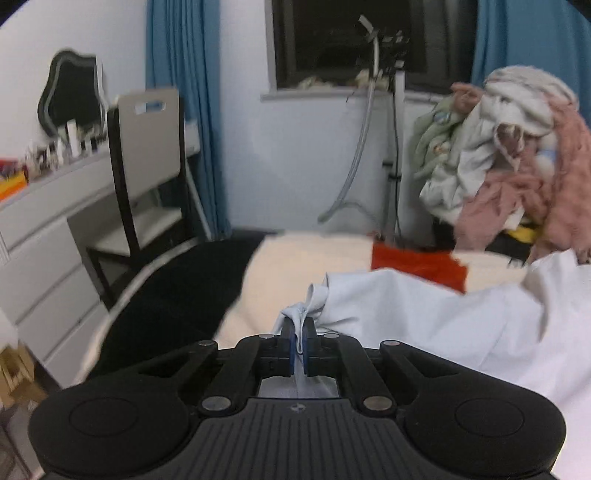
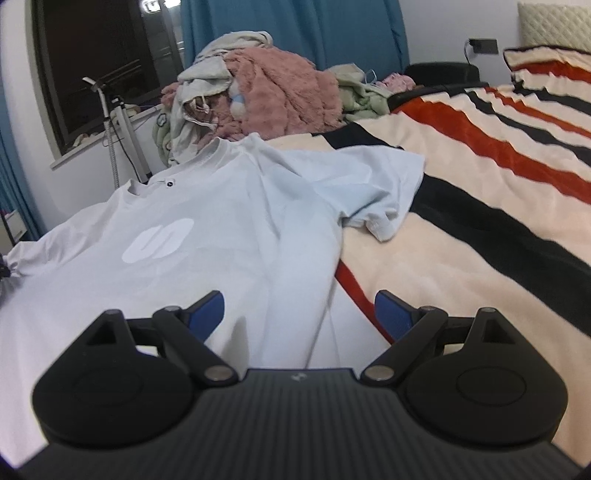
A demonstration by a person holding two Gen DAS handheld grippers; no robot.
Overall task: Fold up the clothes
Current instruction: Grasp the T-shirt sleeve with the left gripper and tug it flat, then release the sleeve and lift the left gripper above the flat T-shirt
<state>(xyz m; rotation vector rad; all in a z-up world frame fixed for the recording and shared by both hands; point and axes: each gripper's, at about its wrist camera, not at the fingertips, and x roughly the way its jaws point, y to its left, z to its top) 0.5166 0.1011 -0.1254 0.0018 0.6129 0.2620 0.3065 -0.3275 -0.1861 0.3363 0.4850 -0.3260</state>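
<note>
While it lies spread front-up on the striped blanket [image 2: 461,229], the white T-shirt [image 2: 207,229] shows a pale oval logo [image 2: 159,240] on its chest, its collar [image 2: 177,173] pointing toward the window wall and one short sleeve [image 2: 384,192] rumpled out over a black stripe; its other sleeve is bunched at the far left edge of the right wrist view; in the left wrist view a gathered corner of the shirt [image 1: 443,317] is pinched between the blue pads of the left gripper [image 1: 300,332], whose jaws are closed tight on the cloth; the right gripper [image 2: 299,314] hangs above the shirt's lower part with its jaws spread wide and nothing between them, the blue fingertips [image 2: 208,308] apart over the fabric and the blanket edge; beyond the shirt a heap of pink, grey and green laundry [image 2: 266,92] rises near the blue curtain [image 2: 295,29]; a dark window [image 1: 347,40], a chair [image 1: 147,162] and a white dresser [image 1: 44,229] stand further off.
</note>
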